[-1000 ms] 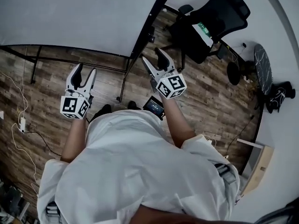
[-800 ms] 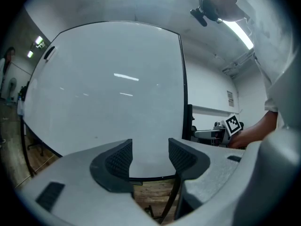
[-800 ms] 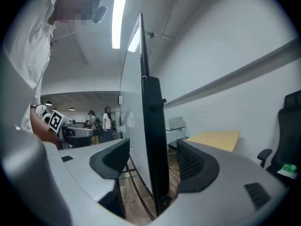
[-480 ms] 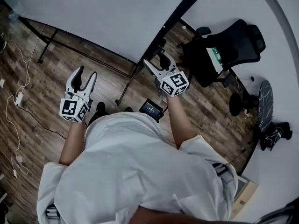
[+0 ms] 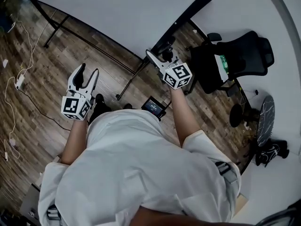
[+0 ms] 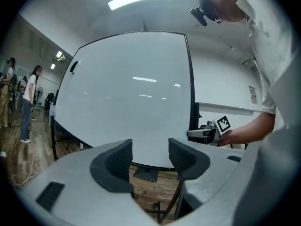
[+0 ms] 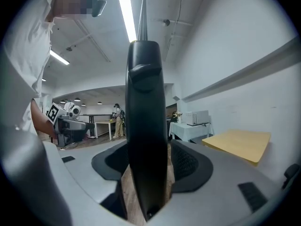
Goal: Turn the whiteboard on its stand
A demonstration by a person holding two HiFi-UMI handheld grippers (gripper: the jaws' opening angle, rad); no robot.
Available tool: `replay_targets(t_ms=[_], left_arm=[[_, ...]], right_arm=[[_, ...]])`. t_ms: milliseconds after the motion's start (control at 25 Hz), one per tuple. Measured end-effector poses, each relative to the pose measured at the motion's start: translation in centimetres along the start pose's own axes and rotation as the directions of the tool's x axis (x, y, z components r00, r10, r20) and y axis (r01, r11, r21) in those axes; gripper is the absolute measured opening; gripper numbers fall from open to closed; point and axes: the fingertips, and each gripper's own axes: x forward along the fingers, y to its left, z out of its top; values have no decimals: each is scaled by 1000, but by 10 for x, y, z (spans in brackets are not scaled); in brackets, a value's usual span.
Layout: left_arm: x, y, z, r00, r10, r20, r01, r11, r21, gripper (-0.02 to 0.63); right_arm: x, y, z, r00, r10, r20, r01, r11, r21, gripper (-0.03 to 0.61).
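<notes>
The wooden plank floor (image 5: 42, 69) carried the black legs of the whiteboard stand (image 5: 128, 83), a black office chair (image 5: 235, 60) at the right, thin white cables (image 5: 19, 81) at the left and a small screen device (image 5: 154, 107).

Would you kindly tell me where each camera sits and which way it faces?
Head view: on the person's head, looking steeply down at the floor and whiteboard; shows shirt, forearms, left gripper, right gripper.
Left gripper view: on the left gripper, facing the whiteboard's face past open, empty jaws; shirt at right.
Right gripper view: on the right gripper, facing the black frame edge, between jaws that have just been closing; shirt at left.
Shared: each gripper view shows the other gripper.
</notes>
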Motion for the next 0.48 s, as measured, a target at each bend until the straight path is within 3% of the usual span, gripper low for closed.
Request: replay_targets(t_ms=[240,480], left_arm=[[-16,4,-5,999,37,1,-37,999,-8,222],[-18,1,-2,1000,28,7,-28,1000,-4,222]], right_arm=[[3,5,0,1000,4,4,-4,1000,-21,185],[4,10,1,1000,7,-1,-7,999,-34,172]])
